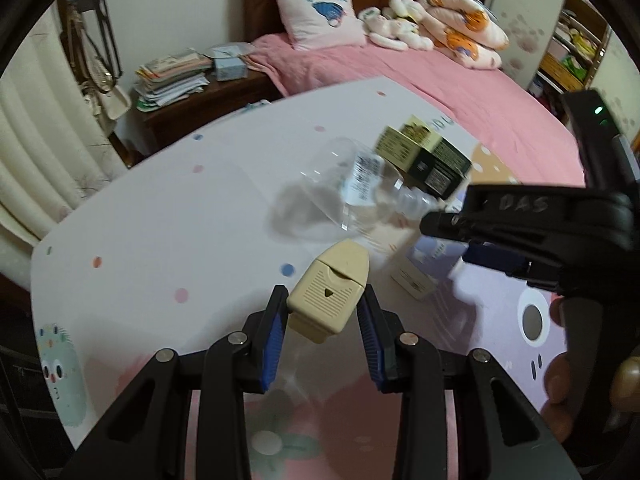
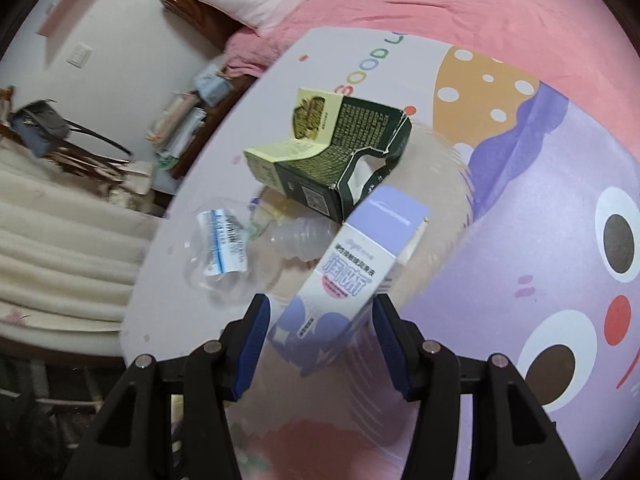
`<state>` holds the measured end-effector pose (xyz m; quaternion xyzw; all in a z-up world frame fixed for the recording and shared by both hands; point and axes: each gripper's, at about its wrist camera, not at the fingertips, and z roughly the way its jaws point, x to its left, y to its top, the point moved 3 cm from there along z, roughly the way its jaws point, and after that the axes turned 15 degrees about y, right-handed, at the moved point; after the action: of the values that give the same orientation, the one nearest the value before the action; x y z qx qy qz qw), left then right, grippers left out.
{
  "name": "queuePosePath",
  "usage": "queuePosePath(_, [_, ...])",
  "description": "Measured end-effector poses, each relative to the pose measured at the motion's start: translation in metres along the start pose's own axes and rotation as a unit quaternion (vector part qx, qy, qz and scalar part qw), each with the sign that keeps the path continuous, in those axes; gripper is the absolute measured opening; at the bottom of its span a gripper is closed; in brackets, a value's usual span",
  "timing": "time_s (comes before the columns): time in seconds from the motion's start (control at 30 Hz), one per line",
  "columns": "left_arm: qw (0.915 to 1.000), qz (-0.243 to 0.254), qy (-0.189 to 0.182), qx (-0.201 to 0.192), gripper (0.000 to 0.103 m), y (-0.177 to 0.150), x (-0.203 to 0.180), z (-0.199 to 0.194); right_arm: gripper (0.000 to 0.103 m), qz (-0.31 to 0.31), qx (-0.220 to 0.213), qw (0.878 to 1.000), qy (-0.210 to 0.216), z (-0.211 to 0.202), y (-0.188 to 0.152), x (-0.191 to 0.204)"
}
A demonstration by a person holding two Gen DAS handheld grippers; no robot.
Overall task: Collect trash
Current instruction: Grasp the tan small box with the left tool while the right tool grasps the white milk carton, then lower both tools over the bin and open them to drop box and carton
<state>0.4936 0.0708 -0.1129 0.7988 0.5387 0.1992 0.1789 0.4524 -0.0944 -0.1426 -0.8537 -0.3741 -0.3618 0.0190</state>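
Through the left wrist camera I see my left gripper [image 1: 323, 312] closed on a small beige plastic case [image 1: 326, 295], its 2 blue pads pressing the case's sides and holding it just above the cartoon-printed mat [image 1: 160, 248]. The jaws are nearly as narrow as they go. Past the case, a crushed clear plastic bottle [image 1: 352, 196] lies on its side on the mat, with a torn green and yellow carton [image 1: 424, 156] just behind it. My right gripper [image 1: 472, 240] comes in from the right edge, and a lavender and white box [image 1: 424, 268] shows below its black fingers; from here I cannot tell whether it has hold of the box. A pink bed [image 1: 440, 80] with a pillow [image 1: 316, 12] runs behind the mat.

Through the right wrist camera, my right gripper [image 2: 320, 336] stands wide, with the lavender and white box [image 2: 352, 276] tilted between its 2 pads. The right pad sits against the box's edge; a sliver of gap shows at the left pad, so I cannot tell if the grip is firm. Beyond the box lies the clear bottle [image 2: 248, 248], its white label facing up, touching the green and yellow carton [image 2: 332, 152], which gapes open at a torn end. All 3 sit close together on the mat [image 2: 520, 220].
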Motion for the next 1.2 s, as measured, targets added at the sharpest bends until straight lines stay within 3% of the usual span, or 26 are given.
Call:
queuePosePath(0.07, [0.9999, -0.01, 0.004, 0.0, 0.033, 0.003, 0.005, -0.001, 0.054, 0.002, 0.0, 1.0, -0.023, 0.005, 0.0, 0.0])
queuePosePath(0.27, [0.9995, -0.029, 0.008, 0.001, 0.033, -0.001, 0.015, -0.005, 0.052, -0.026, 0.001, 0.999, -0.031, 0.005, -0.005, 0.001])
queuePosePath(0.53, [0.9992, -0.039, 0.002, 0.005, 0.033, -0.023, 0.002, -0.026, 0.04, -0.036, 0.026, 0.999, 0.017, -0.023, -0.024, -0.022])
queuePosePath(0.87, [0.9993, -0.038, -0.005, -0.002, 0.033, -0.072, -0.051, -0.095, 0.039, -0.084, 0.048, 0.99, 0.105, -0.104, -0.066, -0.051])
queuePosePath(1.2, [0.9942, -0.107, -0.009, 0.001, 0.033, -0.158, -0.134, -0.185, 0.039, -0.163, 0.095, 0.965, 0.18, -0.216, -0.123, -0.108])
